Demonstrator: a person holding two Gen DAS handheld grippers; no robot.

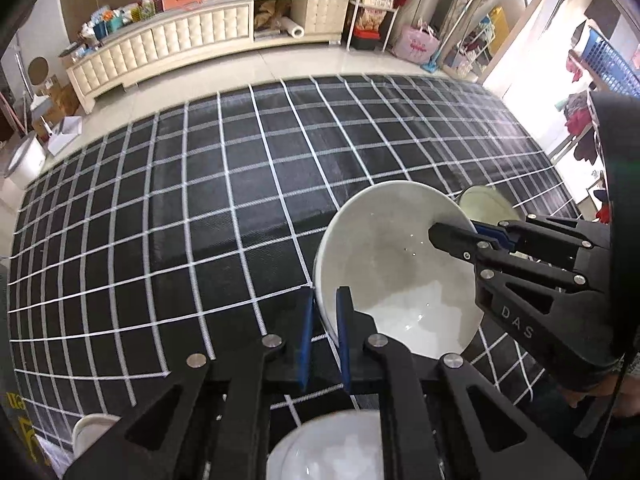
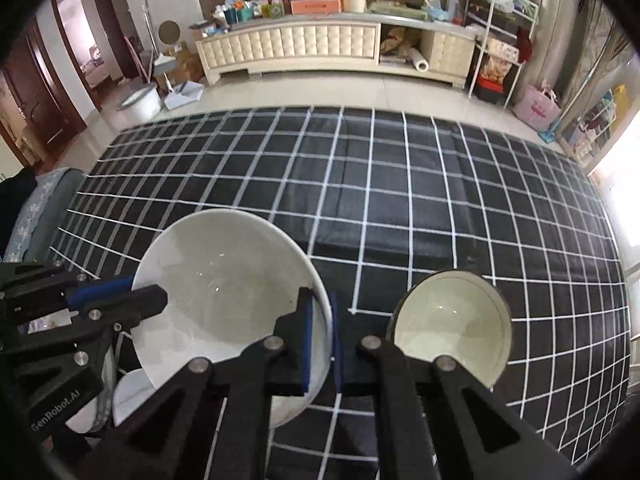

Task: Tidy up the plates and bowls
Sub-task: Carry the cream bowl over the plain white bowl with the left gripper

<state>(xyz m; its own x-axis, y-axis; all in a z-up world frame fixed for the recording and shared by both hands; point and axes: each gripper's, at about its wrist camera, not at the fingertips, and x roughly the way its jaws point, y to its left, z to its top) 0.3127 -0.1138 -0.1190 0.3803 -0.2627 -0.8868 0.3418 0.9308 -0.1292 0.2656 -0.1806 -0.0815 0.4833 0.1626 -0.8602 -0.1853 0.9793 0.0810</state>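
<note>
With both jaws clamped on opposite rims of the large white ceramic bowl [image 2: 224,280], keep the left gripper [image 1: 324,332] and right gripper [image 2: 320,340] level (they share the load) as you carry it toward the smaller white bowl [image 2: 452,324].

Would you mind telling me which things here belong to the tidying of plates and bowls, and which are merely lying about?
Belongs to the job:
large white bowl, gripped at its rim by left gripper and right gripper
smaller bowl
white dish

Just lying about:
checked cloth
cream cabinet
pink bag
</note>
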